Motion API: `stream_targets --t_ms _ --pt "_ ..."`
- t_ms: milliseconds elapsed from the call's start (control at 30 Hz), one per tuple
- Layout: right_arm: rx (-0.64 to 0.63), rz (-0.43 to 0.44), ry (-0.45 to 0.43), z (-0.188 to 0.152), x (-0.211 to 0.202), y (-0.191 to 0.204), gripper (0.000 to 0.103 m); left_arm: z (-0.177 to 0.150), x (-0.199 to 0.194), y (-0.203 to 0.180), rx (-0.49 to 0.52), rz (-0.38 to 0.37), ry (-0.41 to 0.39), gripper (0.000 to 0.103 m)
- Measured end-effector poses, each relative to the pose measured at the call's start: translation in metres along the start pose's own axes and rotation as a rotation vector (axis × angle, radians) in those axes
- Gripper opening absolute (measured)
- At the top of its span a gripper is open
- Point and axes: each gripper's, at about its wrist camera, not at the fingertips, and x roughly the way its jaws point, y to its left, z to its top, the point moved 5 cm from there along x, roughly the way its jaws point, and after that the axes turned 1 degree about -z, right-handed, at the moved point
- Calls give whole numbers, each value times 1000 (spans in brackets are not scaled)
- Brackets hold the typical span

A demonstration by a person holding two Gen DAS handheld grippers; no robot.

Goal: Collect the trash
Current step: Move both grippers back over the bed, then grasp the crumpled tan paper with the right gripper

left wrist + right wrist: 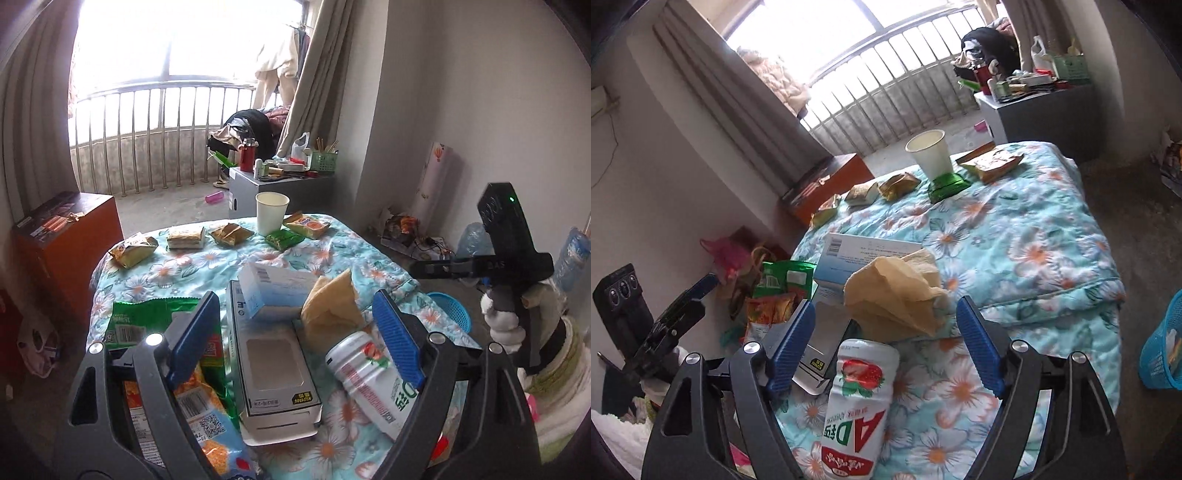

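Trash lies on a floral-quilted table (207, 258) (1015, 236). My left gripper (295, 339) is open above a long white box (275, 373) with a smaller blue-white box (277, 291) and a crumpled tan tissue (332, 310) behind it. A white strawberry drink bottle (369, 380) lies by its right finger. Green and orange snack bags (147, 325) lie at its left. My right gripper (886, 347) is open above the same bottle (857, 402), with the tissue (894, 295) just ahead. A blue basket (1163, 354) (452, 314) stands on the floor at the right.
At the table's far edge stand a white paper cup (272, 212) (931, 151), a green packet (284, 240) and several snack wrappers (186, 238). An orange box (66, 236) sits left of the table, a grey cabinet (243, 192) with clutter behind it.
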Motion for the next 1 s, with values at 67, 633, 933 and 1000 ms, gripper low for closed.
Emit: stream_targets --t_ms 67,633,933,1000 --pt "-7 -22 27 6 18 -1 77 -13 2 4 3 15 24 80" --pt "-9 -132 130 3 102 -8 25 -73 -7 66 -202 60 86 80" --pt "78 -73 68 6 78 -18 5 -39 15 56 -257 -42 22 80" --pt "97 -74 45 8 67 -23 5 -31 25 52 -255 -51 26 80"
